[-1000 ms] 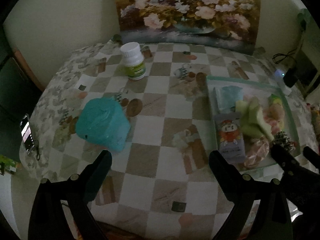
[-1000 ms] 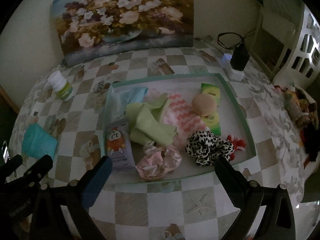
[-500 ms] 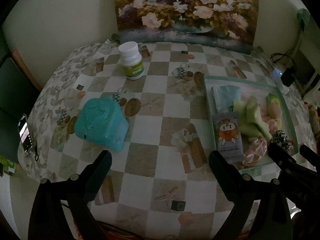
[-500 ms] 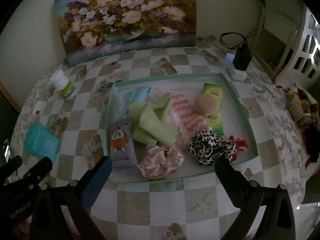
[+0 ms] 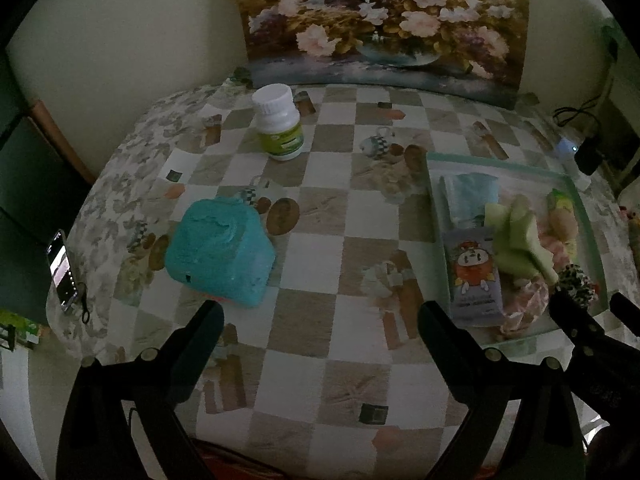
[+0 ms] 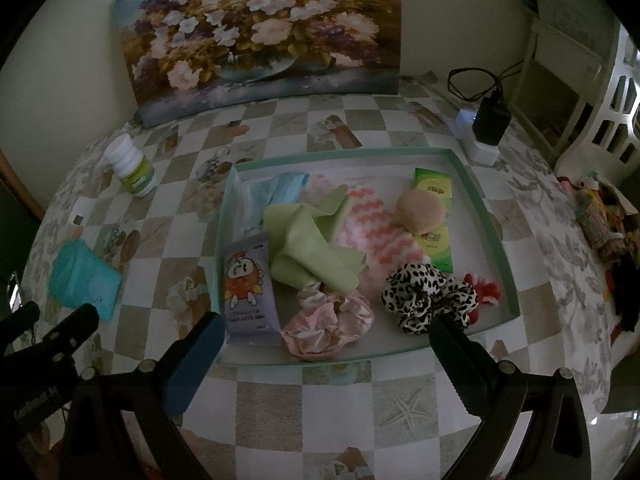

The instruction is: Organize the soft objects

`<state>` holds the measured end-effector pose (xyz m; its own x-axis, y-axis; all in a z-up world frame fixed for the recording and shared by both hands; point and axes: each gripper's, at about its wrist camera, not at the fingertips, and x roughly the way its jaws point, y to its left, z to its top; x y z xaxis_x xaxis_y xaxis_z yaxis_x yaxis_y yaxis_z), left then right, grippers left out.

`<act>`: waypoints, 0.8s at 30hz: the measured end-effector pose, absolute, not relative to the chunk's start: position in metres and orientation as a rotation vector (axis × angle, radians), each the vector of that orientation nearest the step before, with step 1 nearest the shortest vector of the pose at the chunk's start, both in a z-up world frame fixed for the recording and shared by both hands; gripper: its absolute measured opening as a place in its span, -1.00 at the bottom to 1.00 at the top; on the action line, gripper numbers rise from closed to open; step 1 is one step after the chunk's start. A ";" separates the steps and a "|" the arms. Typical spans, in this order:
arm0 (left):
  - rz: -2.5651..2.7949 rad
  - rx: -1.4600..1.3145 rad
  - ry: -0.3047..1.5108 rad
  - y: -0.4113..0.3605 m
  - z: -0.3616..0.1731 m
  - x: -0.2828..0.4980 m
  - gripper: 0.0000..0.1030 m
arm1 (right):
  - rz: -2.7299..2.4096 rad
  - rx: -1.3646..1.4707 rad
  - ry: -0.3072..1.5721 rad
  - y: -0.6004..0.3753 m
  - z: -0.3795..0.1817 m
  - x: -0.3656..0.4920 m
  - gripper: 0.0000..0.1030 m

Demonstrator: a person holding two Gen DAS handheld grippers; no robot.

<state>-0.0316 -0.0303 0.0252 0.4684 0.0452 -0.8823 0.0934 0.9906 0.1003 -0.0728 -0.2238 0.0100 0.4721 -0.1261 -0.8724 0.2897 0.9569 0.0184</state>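
A teal soft pack (image 5: 220, 249) lies on the checked tablecloth, left of a teal-rimmed tray (image 6: 496, 236). It also shows in the right wrist view (image 6: 84, 284). The tray holds a green cloth (image 6: 312, 244), a pink zigzag cloth (image 6: 380, 236), a pink scrunchie (image 6: 328, 324), a leopard scrunchie (image 6: 428, 296), a tissue pack (image 6: 248, 288), a round puff (image 6: 420, 212) and a light blue pack (image 6: 276, 192). My left gripper (image 5: 320, 324) is open and empty, just in front of the teal pack. My right gripper (image 6: 324, 340) is open and empty at the tray's near rim.
A white pill bottle (image 5: 278, 122) stands at the back left. A flower painting (image 5: 384, 20) leans on the wall. A charger and cable (image 6: 488, 120) sit at the back right. A phone (image 5: 62, 272) lies at the left table edge. White furniture (image 6: 592, 92) stands on the right.
Both grippers have drawn back and up a little, so the table and tray look slightly farther away. Nothing on the table has moved. Both stay open.
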 end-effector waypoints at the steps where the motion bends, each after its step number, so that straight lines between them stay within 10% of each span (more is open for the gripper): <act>1: -0.027 0.144 1.082 -0.031 0.025 -0.032 0.89 | -0.259 0.172 1.051 -0.223 0.010 -0.073 1.00; 24: 0.001 0.158 1.111 -0.030 0.020 -0.029 0.89 | -0.259 0.145 1.065 -0.223 0.007 -0.071 1.00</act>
<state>-0.0285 -0.0301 0.0201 0.4450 0.0792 -0.8920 0.0782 0.9888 0.1269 -0.0705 -0.2227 0.0073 0.4578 -0.1394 -0.8780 0.2790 0.9603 -0.0069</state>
